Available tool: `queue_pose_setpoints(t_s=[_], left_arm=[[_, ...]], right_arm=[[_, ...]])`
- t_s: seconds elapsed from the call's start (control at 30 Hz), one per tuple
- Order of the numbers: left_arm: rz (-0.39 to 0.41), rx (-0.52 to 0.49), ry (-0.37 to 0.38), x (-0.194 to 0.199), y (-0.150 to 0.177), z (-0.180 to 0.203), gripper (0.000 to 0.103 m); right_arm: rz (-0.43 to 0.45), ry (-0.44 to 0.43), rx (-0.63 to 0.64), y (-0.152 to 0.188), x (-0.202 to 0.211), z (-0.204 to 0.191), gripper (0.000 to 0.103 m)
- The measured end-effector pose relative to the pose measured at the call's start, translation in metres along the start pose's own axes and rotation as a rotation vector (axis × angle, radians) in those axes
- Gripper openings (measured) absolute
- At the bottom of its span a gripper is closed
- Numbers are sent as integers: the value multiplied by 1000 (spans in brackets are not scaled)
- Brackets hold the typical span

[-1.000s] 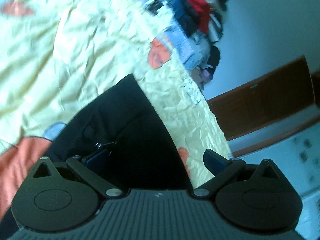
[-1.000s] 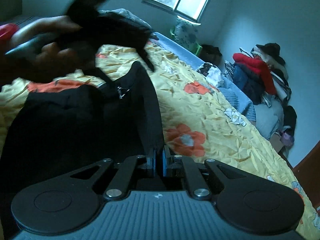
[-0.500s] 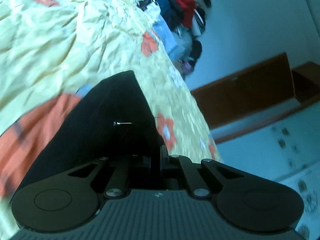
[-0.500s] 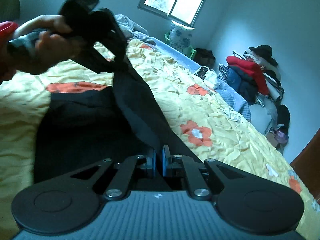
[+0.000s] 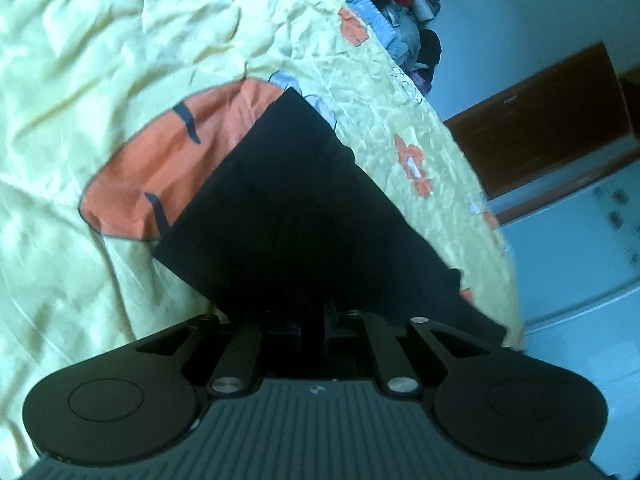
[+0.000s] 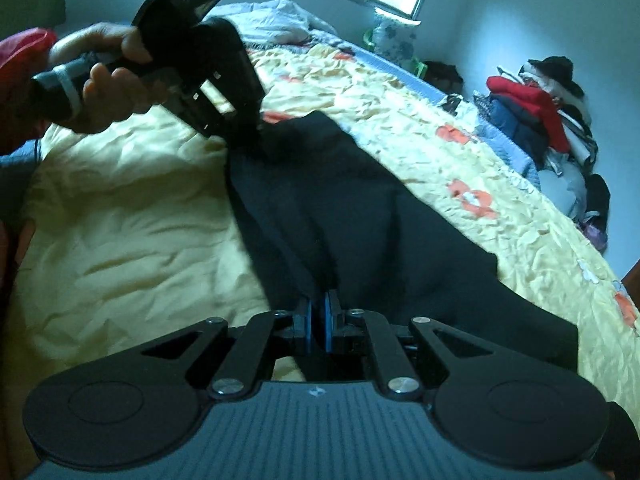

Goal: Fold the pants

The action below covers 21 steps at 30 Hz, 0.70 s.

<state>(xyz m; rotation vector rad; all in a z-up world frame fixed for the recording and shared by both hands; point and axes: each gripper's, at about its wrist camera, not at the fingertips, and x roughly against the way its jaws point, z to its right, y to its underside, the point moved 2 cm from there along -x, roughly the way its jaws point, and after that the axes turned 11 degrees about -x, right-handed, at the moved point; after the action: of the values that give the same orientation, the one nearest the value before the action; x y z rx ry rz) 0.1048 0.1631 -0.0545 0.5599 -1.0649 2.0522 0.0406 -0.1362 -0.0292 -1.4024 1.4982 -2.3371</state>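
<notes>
I see matt black cloth pants point(image 6: 360, 216) on a crinkled, faintly shiny yellow bedspread point(image 6: 132, 216), lower frame ribbed matt plastic.

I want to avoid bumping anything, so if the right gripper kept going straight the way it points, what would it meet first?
The right gripper is shut on the black pants, so more of that cloth comes first. Beyond it lies the yellow flowered bedspread. The left gripper sits off to the side, though depth is unclear.

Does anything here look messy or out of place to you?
Only the heap of clothes piled against the far wall beside the bed. The black pants lie on the wrinkled yellow bedspread, pinched by both grippers; nothing looks torn or spilled.
</notes>
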Motion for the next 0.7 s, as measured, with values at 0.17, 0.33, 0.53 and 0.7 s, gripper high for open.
queue_pose_setpoints(t_s=[0.17, 0.33, 0.53, 0.7], left_arm=[[13, -81, -70, 9, 3, 11, 40], [74, -182, -171, 36, 3, 30, 61], [186, -300, -325, 60, 5, 53, 66], [203, -454, -277, 49, 10, 100, 70]], right_arm=[[-20, 4, -24, 12, -6, -5, 7], [34, 2, -62, 18, 21, -3, 9], [46, 105, -346, 48, 54, 51, 9], [39, 118, -510, 81, 76, 84, 11]])
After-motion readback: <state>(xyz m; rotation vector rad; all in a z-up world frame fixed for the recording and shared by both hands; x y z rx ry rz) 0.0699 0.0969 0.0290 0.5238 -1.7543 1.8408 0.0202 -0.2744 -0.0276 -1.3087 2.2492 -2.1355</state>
